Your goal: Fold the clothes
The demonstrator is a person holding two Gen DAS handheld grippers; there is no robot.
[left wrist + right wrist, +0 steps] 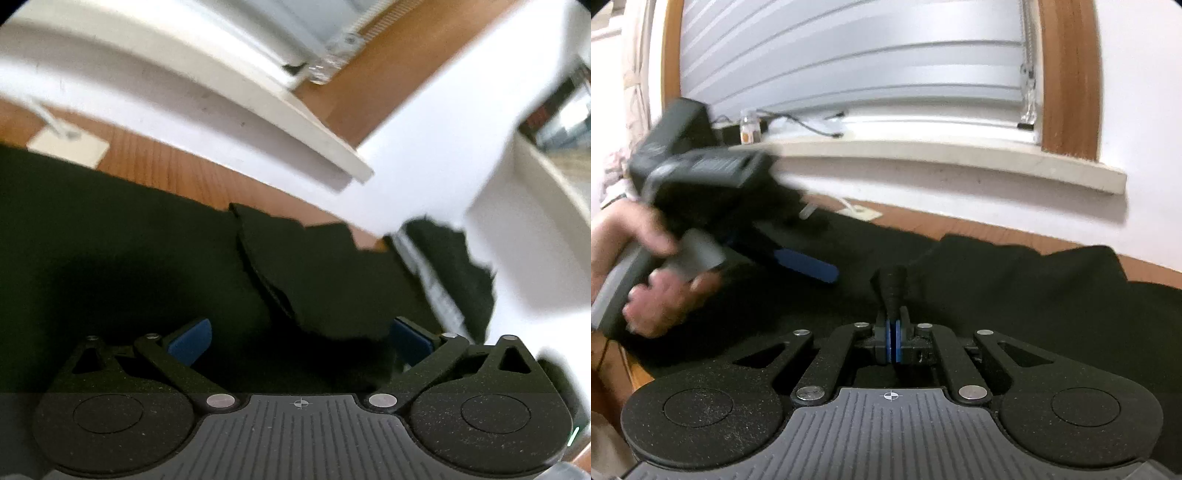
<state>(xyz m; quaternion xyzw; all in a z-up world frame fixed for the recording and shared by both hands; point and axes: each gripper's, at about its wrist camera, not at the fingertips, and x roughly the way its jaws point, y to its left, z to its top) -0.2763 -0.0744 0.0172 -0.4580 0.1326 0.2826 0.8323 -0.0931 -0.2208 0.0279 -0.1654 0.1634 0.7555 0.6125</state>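
Note:
A dark, almost black garment (110,240) lies spread over the wooden table, with a folded flap (317,273) in the middle of the left wrist view. My left gripper (301,338) hovers low over that flap, its blue pads (192,339) standing wide apart with nothing pinched. The right wrist view shows the same garment (1015,288). There my right gripper (892,325) is shut on a small raised pinch of the cloth (894,286). At the left of that view a person's hand (653,295) holds the blurred left gripper (809,266) above the fabric.
A white window sill (942,155) and wall run behind the table, with blinds (849,55) above, plus a small bottle (750,129) and cables on the sill. A pale card (70,147) lies on the bare wood (177,166) past the garment. A white wall corner (443,147) stands at the right.

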